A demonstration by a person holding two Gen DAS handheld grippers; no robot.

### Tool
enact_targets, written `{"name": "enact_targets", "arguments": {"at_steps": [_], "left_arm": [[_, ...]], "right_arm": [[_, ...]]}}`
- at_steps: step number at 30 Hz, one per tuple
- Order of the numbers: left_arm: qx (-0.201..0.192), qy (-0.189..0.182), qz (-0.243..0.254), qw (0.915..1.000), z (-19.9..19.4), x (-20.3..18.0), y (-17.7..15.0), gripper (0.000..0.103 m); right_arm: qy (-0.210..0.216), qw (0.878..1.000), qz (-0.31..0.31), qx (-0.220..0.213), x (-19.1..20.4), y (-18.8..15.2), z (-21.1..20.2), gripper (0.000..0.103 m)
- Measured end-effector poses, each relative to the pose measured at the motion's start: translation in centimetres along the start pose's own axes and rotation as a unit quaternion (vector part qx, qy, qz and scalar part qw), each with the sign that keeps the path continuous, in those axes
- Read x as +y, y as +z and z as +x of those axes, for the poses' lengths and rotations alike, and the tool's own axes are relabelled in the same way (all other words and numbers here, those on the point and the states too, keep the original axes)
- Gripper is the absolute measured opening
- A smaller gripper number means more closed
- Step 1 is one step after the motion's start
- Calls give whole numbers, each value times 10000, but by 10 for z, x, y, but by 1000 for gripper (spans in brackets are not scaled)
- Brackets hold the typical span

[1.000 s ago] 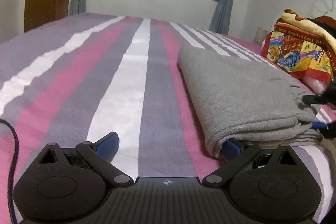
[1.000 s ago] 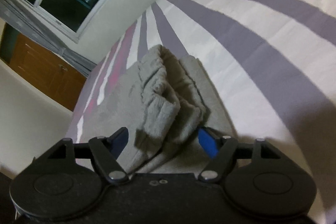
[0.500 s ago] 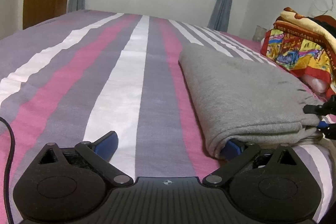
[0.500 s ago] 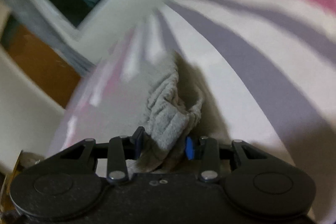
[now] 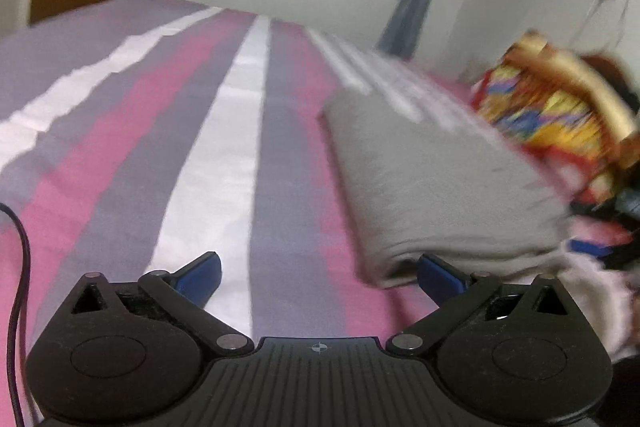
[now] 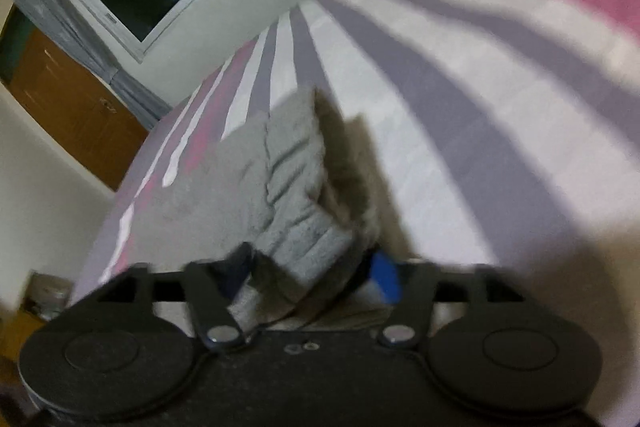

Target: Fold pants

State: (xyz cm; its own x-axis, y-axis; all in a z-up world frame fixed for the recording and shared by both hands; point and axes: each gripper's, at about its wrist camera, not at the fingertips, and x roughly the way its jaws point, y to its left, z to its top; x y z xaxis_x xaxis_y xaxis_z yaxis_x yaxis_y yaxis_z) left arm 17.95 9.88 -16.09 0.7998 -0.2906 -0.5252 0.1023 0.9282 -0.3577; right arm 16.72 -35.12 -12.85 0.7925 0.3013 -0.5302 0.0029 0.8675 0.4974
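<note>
**Right grip is bunched; left jaws are empty**

The main risk is an uneven lift. The right gripper (image 6: pixel 310 277) has its jaws narrowed on a thick, ribbed wad of the pants (image 6: pixel 296 203), apparently the waistband or cuff end, and several layers seem to be stacked in that bite. If only the top layers are truly pinched, the lower ones could slide out once the end is carried over, and the fold would open or skew. The left gripper (image 5: pixel 320 275) is wide open and holds nothing. Its right finger (image 5: pixel 440 277) is just at, perhaps touching, the near folded edge of the pants (image 5: pixel 432 187); its left finger (image 5: pixel 200 273) is over bare bed (image 5: pixel 208 155). Closing there would likely catch sheet, or only one ply, and drag the bedding along. Both views are blurred, so exact contact cannot be told.

The pants lie already folded into a long grey slab on the right part of the bed, running away toward the window end, with a colourful blanket (image 5: pixel 552 107) near their far right side. Relative to the left gripper they are ahead and to the right; its jaws do not straddle them. Relative to the right gripper, the bunched end sits between the fingers and the slab stretches forward and left.
</note>
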Motion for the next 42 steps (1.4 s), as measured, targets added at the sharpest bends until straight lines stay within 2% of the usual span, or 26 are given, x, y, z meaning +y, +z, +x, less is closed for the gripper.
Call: {"name": "enact_targets", "arguments": {"at_steps": [2,5,8,9,10,11,12,13,14,17,20,22,23,25,26,27,28,30,31,33,34,36,38,40,41,42], "left_arm": [[-168,73,178,9997,-7,-3,6,103],[-247,146,374,9989,8,-12,25,103],[-14,139,380,9992,41,-20,43,103],[309,278,474,9980,59,-22,44,103],[652,390,560,9955,74,-23,44,103],[768,352,557,9949,83,-22,44,103],[773,314,529,9951,86,-21,48,103],[750,288,574,9951,86,-22,53,103],[619,233,695,9954,85,-23,60,103],[485,192,905,9945,101,-25,82,103],[599,316,1037,9923,132,-25,98,103],[1051,331,1079,9880,159,-25,100,103],[1062,271,984,9891,164,-22,103,103],[955,244,884,9912,164,-24,114,103],[757,196,912,9928,162,-26,118,103],[575,121,938,9939,161,-28,123,103],[525,74,948,9941,166,-28,128,103],[641,187,1043,9923,187,-30,136,103],[767,282,1112,9904,199,-29,137,103],[1162,370,1055,9869,223,-25,136,103],[1151,381,964,9879,224,-25,139,103],[879,328,968,9909,215,-30,146,103],[611,396,1091,9914,211,-31,149,103],[890,537,953,9900,223,-23,145,103],[1017,528,835,9899,229,-20,141,103],[969,557,822,9903,228,-20,140,103]], "right_arm": [[16,9993,-283,-222,0,7,-14,84],[-24,9973,-669,-298,7,16,-13,84],[-44,9942,-1049,-228,20,20,9,87],[-169,9918,-1256,-151,24,19,18,92],[-481,9881,-1463,49,25,17,31,94],[-878,9821,-1624,372,24,15,48,95],[-1000,9792,-1615,707,18,13,64,100],[-859,9825,-1406,872,12,16,70,100],[-748,9851,-1292,856,9,20,67,100],[-586,9870,-1461,333,16,39,55,98],[-399,9901,-1330,204,17,65,71,98],[-684,9840,-1585,445,13,77,104,99],[-932,9774,-1752,734,10,77,118,102],[-841,9789,-1546,1037,-1,82,134,103],[-773,9799,-1518,1038,-1,88,133,103],[-739,9800,-1637,858,4,92,128,102],[-667,9796,-1792,621,11,96,120,96],[-361,9795,-1930,457,19,101,115,96],[-317,9776,-2024,491,20,101,121,98],[-780,9629,-2415,920,18,91,148,102],[-782,9630,-2348,1065,12,88,158,102],[-634,9743,-1847,1126,2,95,157,103],[-507,9780,-1872,768,8,96,141,100],[-468,9740,-2134,596,12,92,135,99],[-614,9701,-2231,736,10,88,143,100],[-710,9683,-2198,954,7,87,153,102]]}}
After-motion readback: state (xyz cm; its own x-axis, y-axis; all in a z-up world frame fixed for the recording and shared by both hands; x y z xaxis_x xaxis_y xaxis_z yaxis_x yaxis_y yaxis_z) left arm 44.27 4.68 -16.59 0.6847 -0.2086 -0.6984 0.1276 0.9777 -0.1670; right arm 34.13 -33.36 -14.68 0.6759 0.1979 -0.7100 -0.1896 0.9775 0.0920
